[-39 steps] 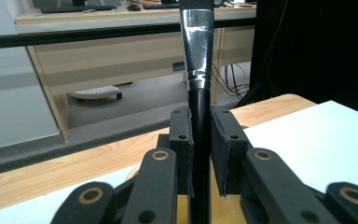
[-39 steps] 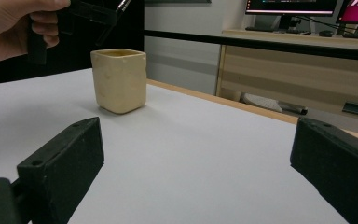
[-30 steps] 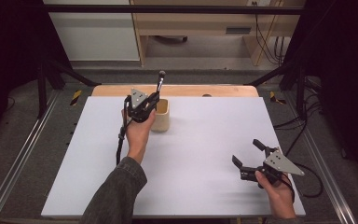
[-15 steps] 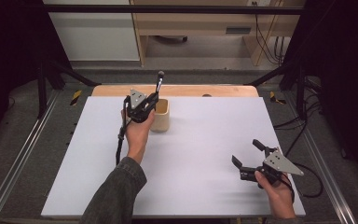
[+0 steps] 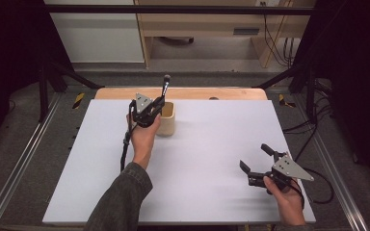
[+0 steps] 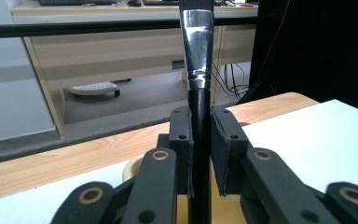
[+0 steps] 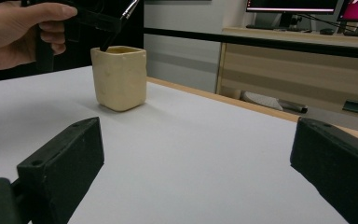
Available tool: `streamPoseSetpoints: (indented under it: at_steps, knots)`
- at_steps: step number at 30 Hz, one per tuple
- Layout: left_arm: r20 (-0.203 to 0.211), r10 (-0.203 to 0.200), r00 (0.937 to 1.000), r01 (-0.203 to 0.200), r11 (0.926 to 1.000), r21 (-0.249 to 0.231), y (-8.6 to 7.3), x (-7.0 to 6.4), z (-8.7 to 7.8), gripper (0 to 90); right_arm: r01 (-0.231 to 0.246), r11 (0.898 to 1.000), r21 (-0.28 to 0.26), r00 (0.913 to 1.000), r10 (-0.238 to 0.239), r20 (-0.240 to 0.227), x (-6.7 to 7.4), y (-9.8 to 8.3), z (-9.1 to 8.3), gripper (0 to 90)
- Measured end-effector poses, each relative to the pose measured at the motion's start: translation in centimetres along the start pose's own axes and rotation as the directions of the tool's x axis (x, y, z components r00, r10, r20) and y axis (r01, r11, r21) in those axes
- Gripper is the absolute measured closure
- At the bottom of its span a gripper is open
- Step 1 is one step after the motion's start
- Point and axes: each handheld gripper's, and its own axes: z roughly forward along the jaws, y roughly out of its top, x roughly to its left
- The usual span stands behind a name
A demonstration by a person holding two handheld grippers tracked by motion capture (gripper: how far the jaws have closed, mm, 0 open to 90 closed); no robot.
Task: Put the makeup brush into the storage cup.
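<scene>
White tabletop point(image 5: 207, 159) on a wooden bench, pale wood strip showing along the far edge; beyond it a grey floor, a light-wood desk and dark frame posts to either side. Cream cup point(image 5: 165, 119), squarish with rounded corners, stands upright near the far edge of the white surface, left of centre. Left gripper point(image 5: 150, 111) held just beside and above the cup's near-left rim, left hand point(image 5: 143, 137) wrapped round its handle, sleeve coming in from the bottom. Jaws clamped narrow on a brush point(image 5: 164, 90): black handle, bright metal ferrule, dark tip pointing up and away from the person. In the left gripper view the brush handle runs straight up between the two pads, both pads pressed against it, the cup's rim visible just below and behind the jaws. In the right gripper view the brush's lower end dips inside the cup mouth, tilted; cannot tell whether it touches the bottom. Right gripper point(image 5: 257, 159) sits low over the near-right part of the table, well apart from the cup, right hand point(image 5: 285, 197) at the table's near edge. Its jaws stand wide, nothing between them, facing toward the cup
</scene>
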Motion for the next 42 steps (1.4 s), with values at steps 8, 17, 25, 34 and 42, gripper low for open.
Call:
streamPoseSetpoints:
  at_steps: [8, 17, 25, 34, 42]
  knots:
    - [-0.004, 0.004, 1.0, -0.004, 1.0, 0.007, -0.4, 0.2, 0.1, 79.2, 0.0, 1.0, 0.0, 1.0, 0.0, 0.0, 0.0, 0.0, 0.0, 3.4]
    - [-0.004, 0.001, 1.0, -0.001, 1.0, 0.01, -0.7, 0.2, 0.1, 79.2, 0.004, 1.0, 0.0, 1.0, -0.004, -0.001, 0.0, 0.0, 0.0, 3.4]
    - [-0.003, 0.001, 1.0, -0.001, 0.9999, 0.014, -0.8, 0.1, 0.0, 79.2, 0.001, 1.0, 0.001, 1.0, -0.001, -0.001, 0.0, 0.0, 0.0, 3.4]
    - [0.0, -0.002, 1.0, 0.002, 0.9998, 0.021, -1.2, -0.2, -0.1, 78.9, 0.003, 1.0, 0.005, 1.0, -0.003, -0.001, 0.1, 0.0, 0.0, 3.5]
    - [0.002, -0.001, 1.0, 0.001, 1.0, 0.002, -1.1, -0.2, -1.4, 75.2, 0.0, 1.0, 0.002, 1.0, 0.0, -0.002, 0.1, 0.0, 0.0, 3.4]
